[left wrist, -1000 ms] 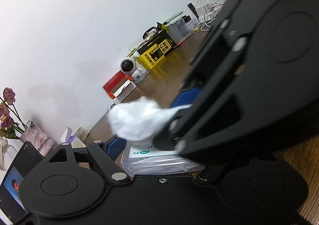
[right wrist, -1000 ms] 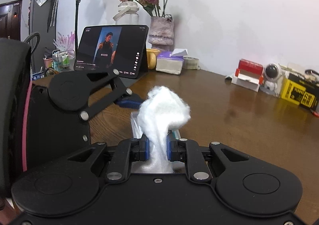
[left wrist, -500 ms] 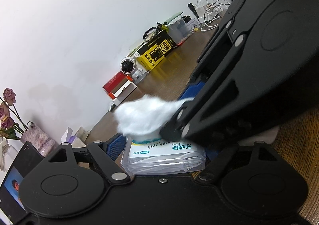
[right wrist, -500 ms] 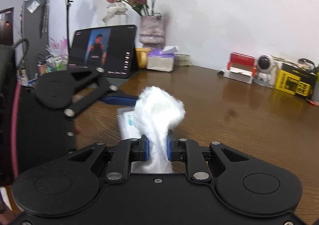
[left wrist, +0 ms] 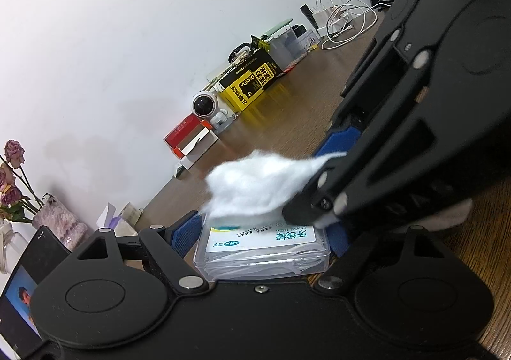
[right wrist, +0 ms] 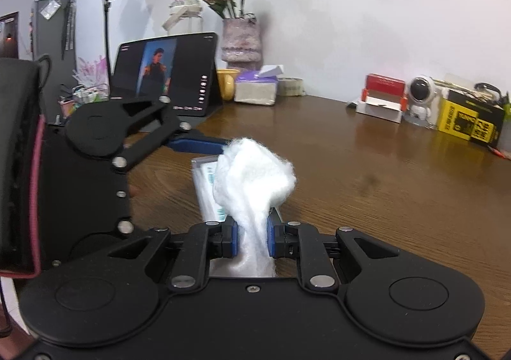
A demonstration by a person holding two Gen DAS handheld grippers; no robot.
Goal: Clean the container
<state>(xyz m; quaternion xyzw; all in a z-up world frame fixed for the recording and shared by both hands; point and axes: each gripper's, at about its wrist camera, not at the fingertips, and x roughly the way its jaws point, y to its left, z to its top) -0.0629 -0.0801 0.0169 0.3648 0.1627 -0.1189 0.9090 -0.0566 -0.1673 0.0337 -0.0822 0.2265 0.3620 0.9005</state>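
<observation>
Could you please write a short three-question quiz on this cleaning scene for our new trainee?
1. True or false: the right gripper is shut on the white cotton wad.
2. What does the left gripper hold? A) clear dental floss box B) tissue pack C) tablet
3. Fill in: the yellow battery box stands beside the small ______ figure by the wall.

Key:
1. True.
2. A, the clear dental floss box, clamped between blue pads.
3. Astronaut; the astronaut figure stands left of it in the right wrist view.
</observation>
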